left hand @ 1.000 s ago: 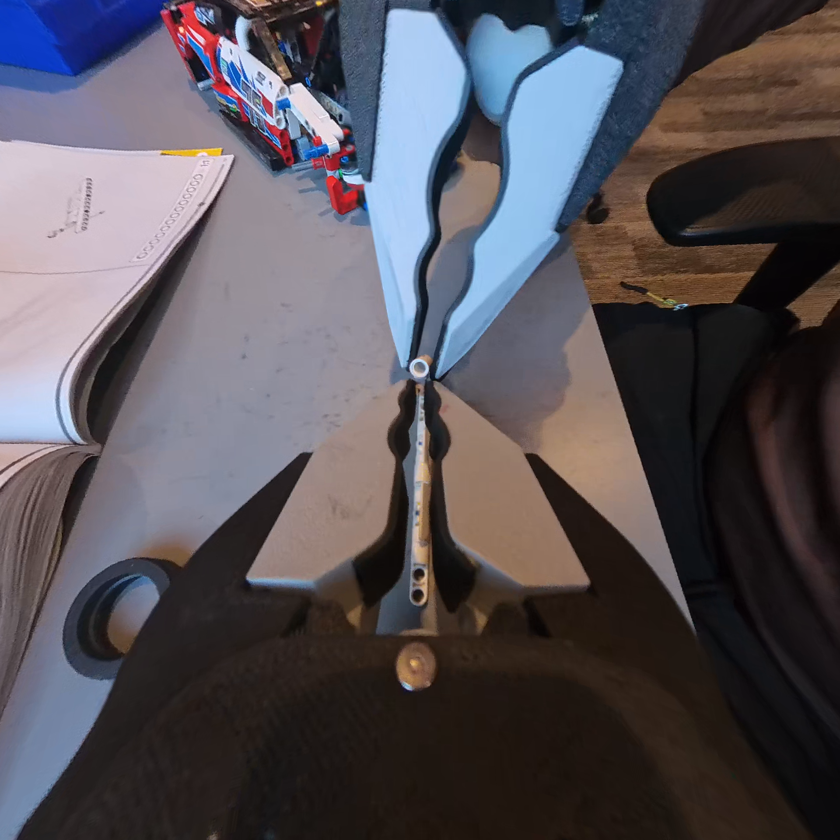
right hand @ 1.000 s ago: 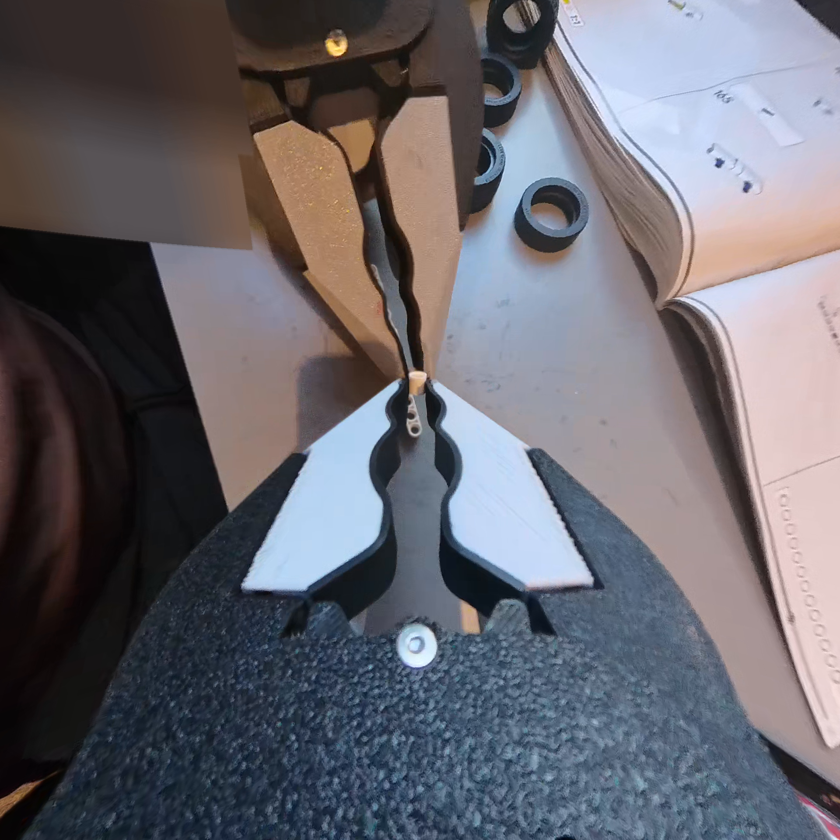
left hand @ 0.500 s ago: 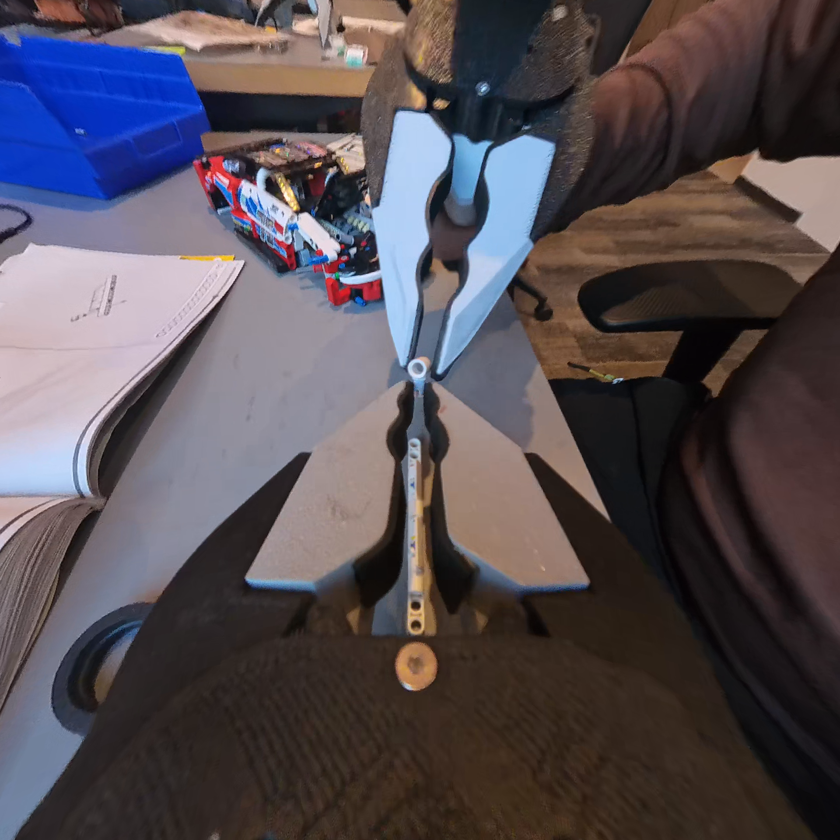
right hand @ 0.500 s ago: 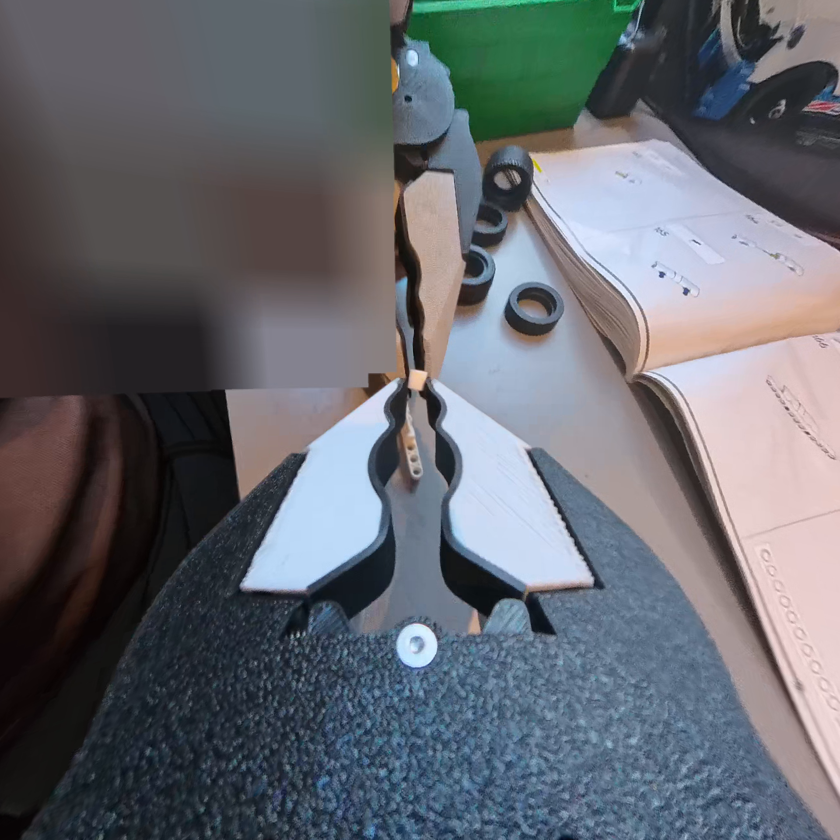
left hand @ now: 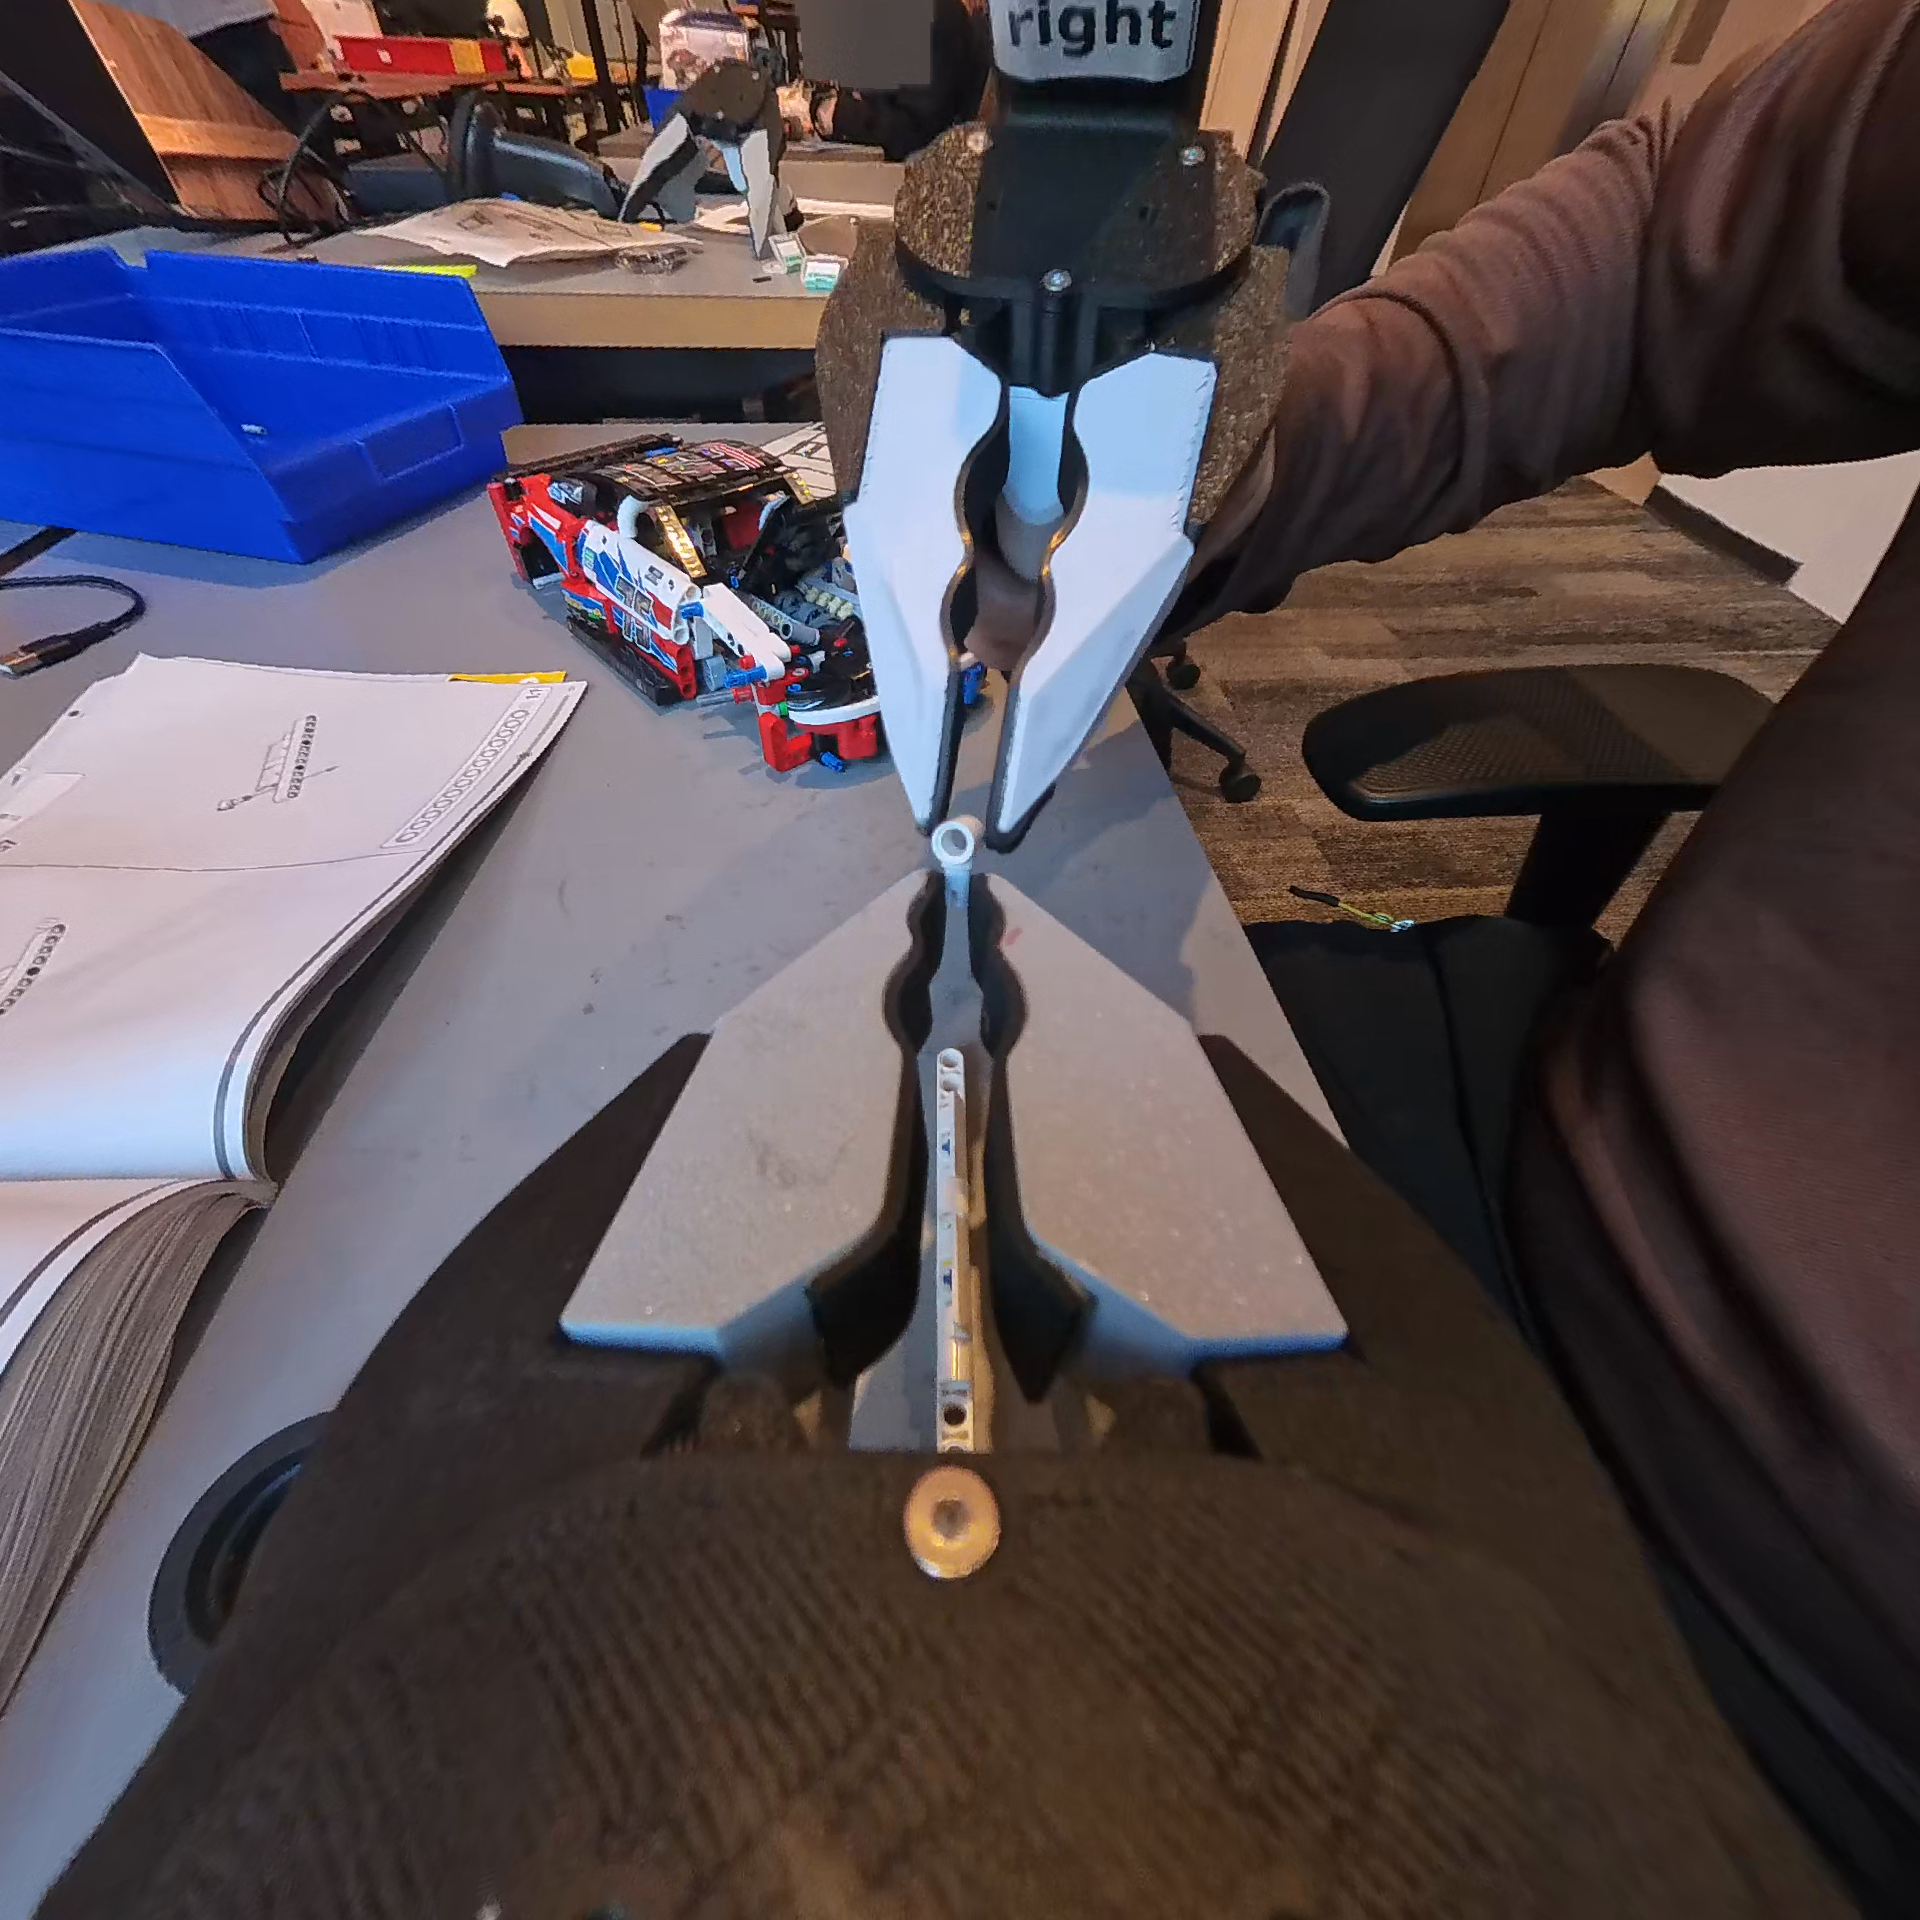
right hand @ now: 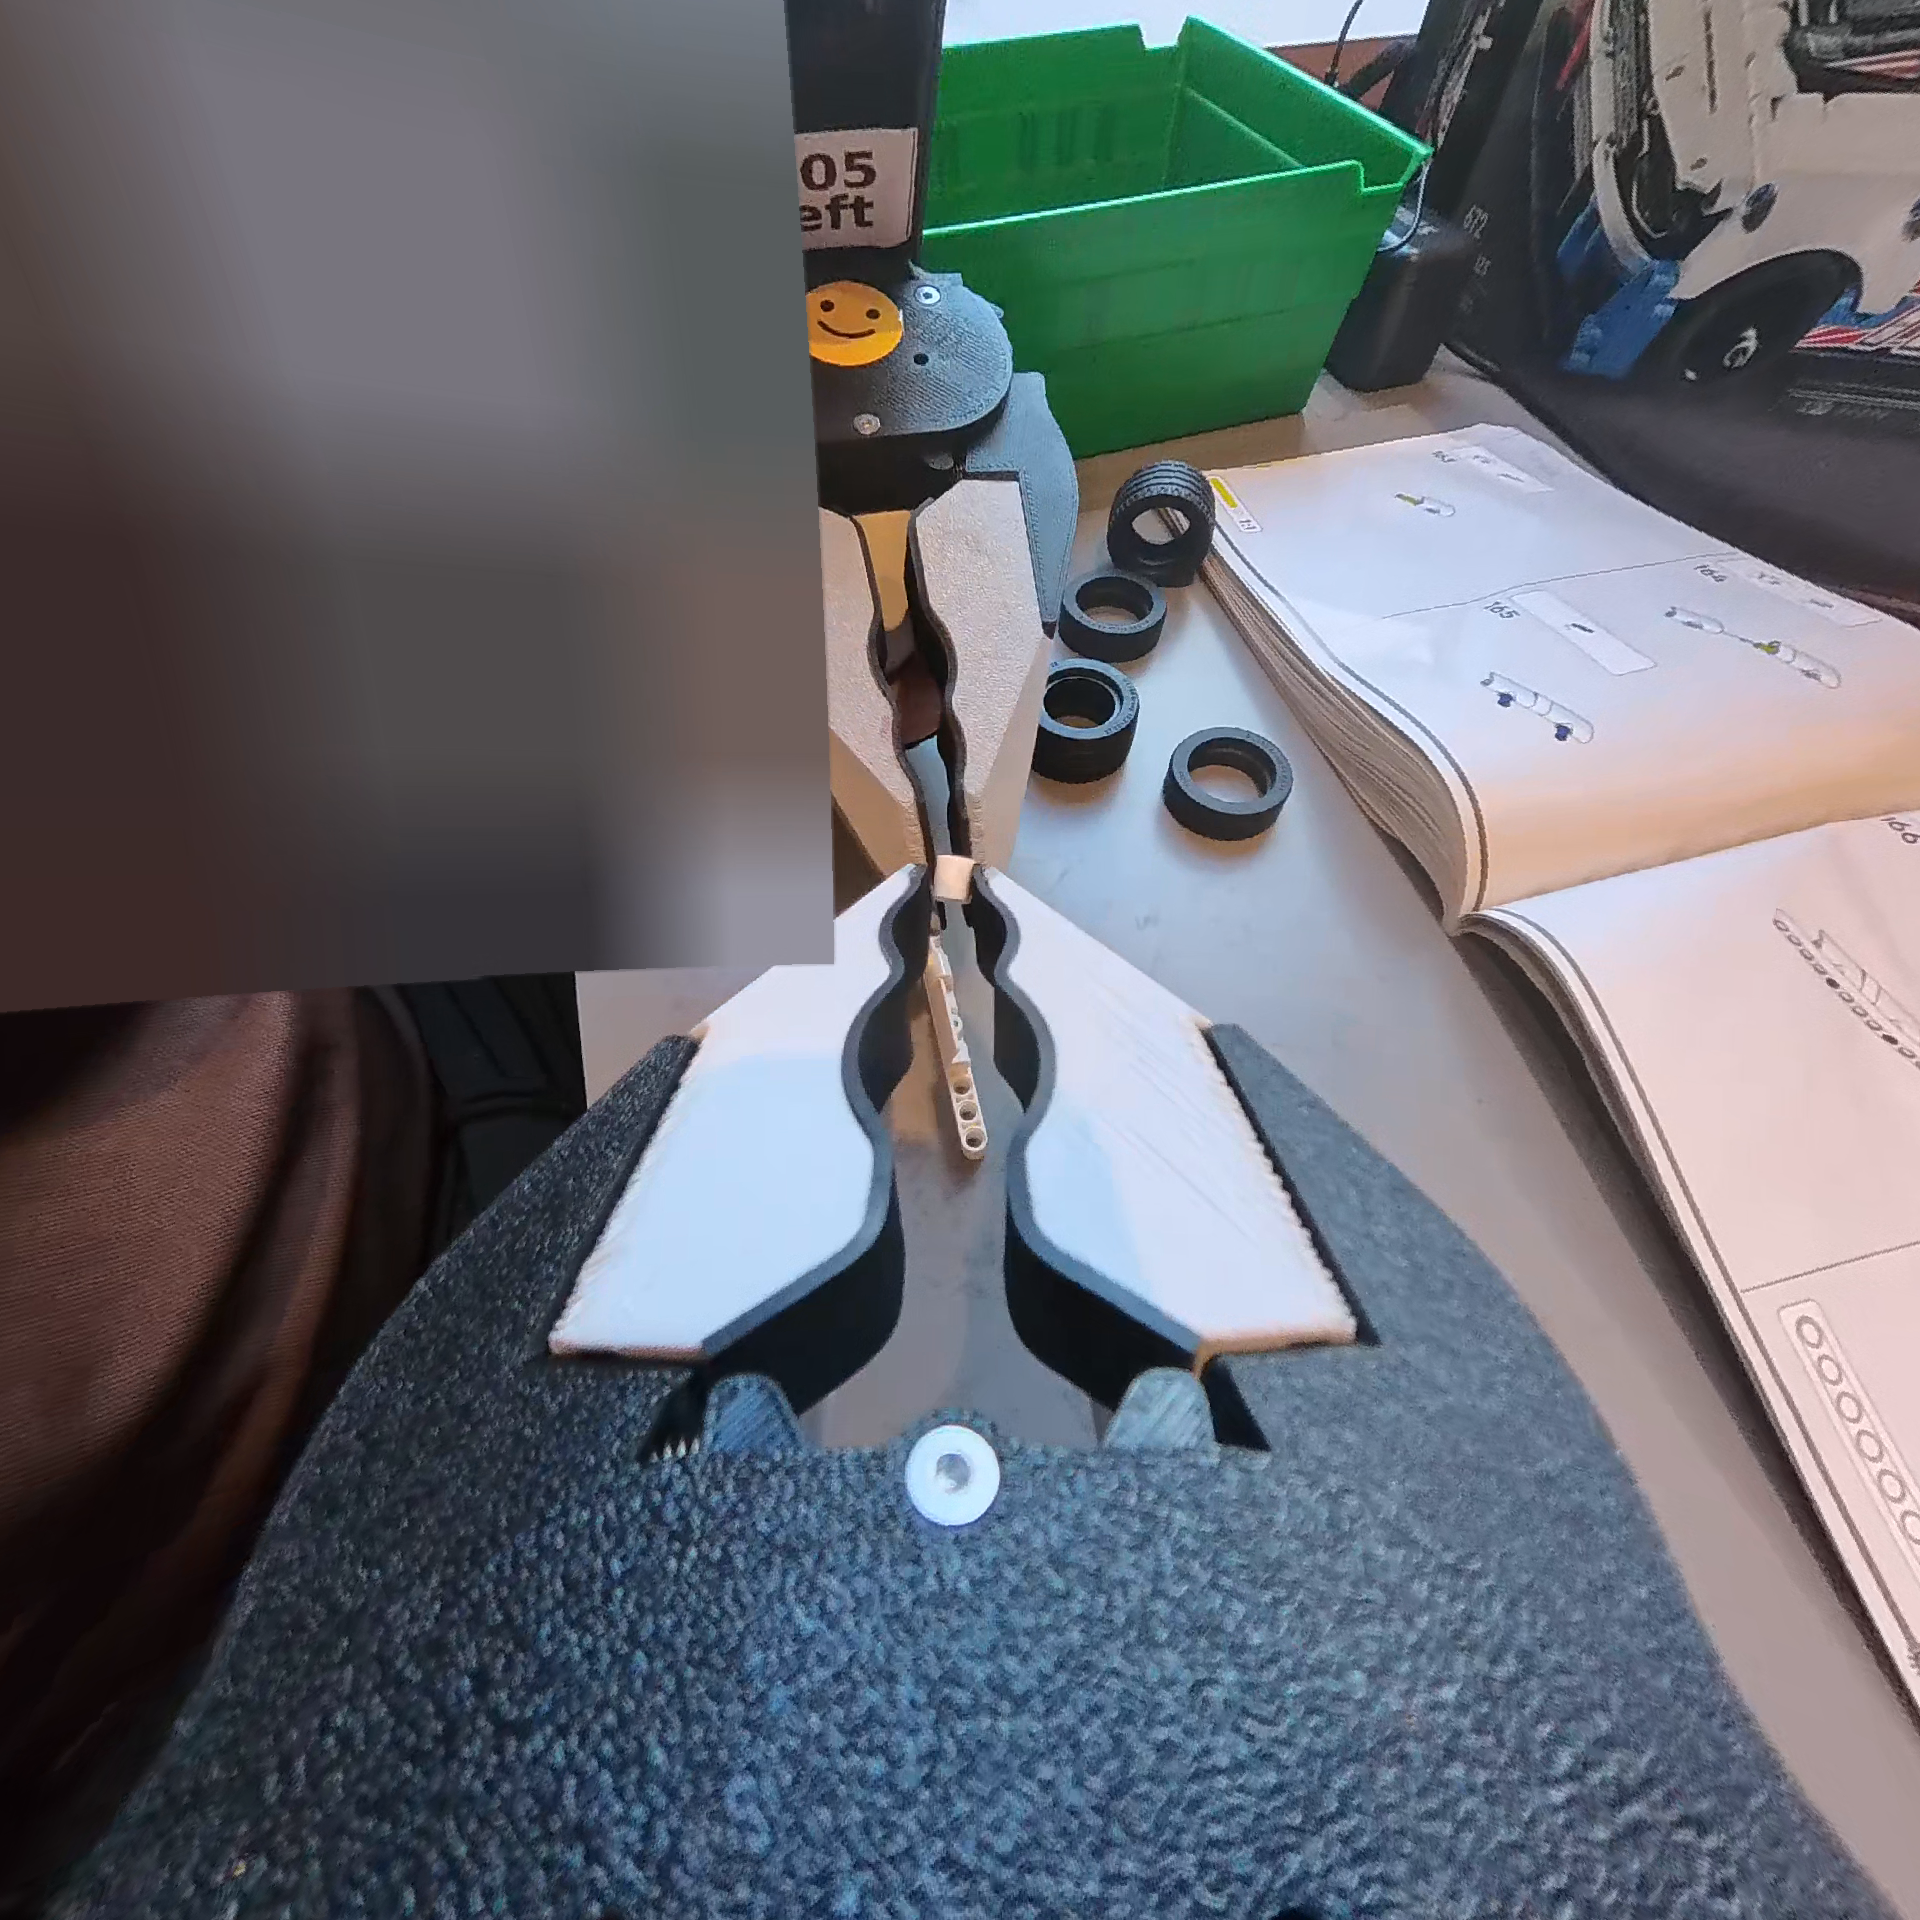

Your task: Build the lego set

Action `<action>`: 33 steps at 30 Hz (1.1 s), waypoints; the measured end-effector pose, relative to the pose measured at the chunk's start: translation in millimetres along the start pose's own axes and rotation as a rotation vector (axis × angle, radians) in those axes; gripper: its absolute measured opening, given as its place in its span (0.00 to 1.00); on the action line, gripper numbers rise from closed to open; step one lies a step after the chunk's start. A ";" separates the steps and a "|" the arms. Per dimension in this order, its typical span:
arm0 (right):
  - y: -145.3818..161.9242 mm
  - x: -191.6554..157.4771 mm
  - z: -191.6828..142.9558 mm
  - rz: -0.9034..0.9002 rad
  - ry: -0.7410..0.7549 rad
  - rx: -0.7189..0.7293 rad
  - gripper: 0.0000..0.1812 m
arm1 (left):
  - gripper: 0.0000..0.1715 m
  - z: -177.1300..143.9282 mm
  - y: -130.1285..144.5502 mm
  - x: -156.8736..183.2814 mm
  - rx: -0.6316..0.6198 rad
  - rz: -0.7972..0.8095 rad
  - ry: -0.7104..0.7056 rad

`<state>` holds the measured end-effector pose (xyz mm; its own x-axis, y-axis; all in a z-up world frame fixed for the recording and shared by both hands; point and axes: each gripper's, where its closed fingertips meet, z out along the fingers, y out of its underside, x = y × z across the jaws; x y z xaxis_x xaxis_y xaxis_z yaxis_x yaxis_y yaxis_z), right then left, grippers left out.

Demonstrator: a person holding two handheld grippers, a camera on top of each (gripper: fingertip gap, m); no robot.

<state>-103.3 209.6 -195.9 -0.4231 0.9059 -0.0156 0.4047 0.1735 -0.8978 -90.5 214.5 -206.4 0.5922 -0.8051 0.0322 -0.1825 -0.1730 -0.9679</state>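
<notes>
A: What takes up the most room?

B: The grey table (left hand: 665,935), running from 6 up to 12 o'clock in the left wrist view. On it, at 9 o'clock, lies the open instruction book (left hand: 208,894); a blue bin (left hand: 239,405) sits at 10 o'clock, and in the right wrist view a green bin (right hand: 1153,229) stands at 12 to 1 o'clock.

A: And the build itself?

B: The red, white and blue lego car (left hand: 707,592) rests on the table at about 11 o'clock, just left of the right gripper (left hand: 964,826). Four black tyres (right hand: 1228,781) lie at 1 o'clock in the right wrist view, between the left gripper and the book.

A: The grippers?

B: They meet tip to tip above the table's edge. The left gripper (left hand: 954,894) has its fingers clamped on a long white beam (left hand: 951,1247), which runs back between them toward 6 o'clock. The right gripper's fingers are pinched on a small pale bush (left hand: 956,837) at the beam's far end.

A: Seen from the other side?

B: The same: bush (right hand: 952,879) gripped at the tips, the beam (right hand: 956,1049) passing under toward 6 o'clock.
</notes>
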 end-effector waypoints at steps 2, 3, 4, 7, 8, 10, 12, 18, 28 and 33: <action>0.4 0.2 0.3 0.001 0.000 -0.008 0.04 | 0.01 0.4 0.5 -0.1 -0.003 0.000 -0.003; 0.6 0.3 0.6 0.000 0.000 -0.012 0.04 | 0.01 0.6 0.9 0.0 -0.005 0.001 -0.003; 0.5 0.3 0.8 -0.002 0.001 -0.013 0.04 | 0.01 0.6 0.9 0.1 -0.005 0.000 -0.003; 0.0 -0.2 0.9 -0.001 -0.001 -0.013 0.04 | 0.01 0.6 0.4 0.5 -0.003 -0.001 -0.001; -0.5 -0.3 1.0 -0.004 -0.001 -0.012 0.04 | 0.01 0.6 0.3 0.4 -0.001 -0.001 -0.003; -0.4 0.2 2.2 -0.008 0.002 -0.017 0.04 | 0.01 0.9 1.3 -0.6 -0.005 -0.004 -0.009; 1.5 0.9 3.6 -0.006 0.000 -0.037 0.04 | 0.01 2.2 3.5 -1.0 -0.014 -0.014 -0.010; 3.8 1.2 4.6 -0.032 -0.009 -0.083 0.04 | 0.01 3.6 4.3 -1.4 -0.017 -0.018 -0.011; 35.0 9.2 8.2 -0.013 0.007 -0.223 0.04 | 0.15 -2.3 35.1 -11.3 -0.216 -0.051 -0.017; 68.5 3.1 19.0 -0.005 -0.026 -0.305 0.04 | 0.17 -1.8 69.0 -7.9 -0.402 -0.089 0.034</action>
<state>-92.3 216.9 -265.9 -0.4449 0.8952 -0.0260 0.6254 0.2897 -0.7246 -109.2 207.9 -272.9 0.5948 -0.7939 0.1264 -0.4278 -0.4457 -0.7863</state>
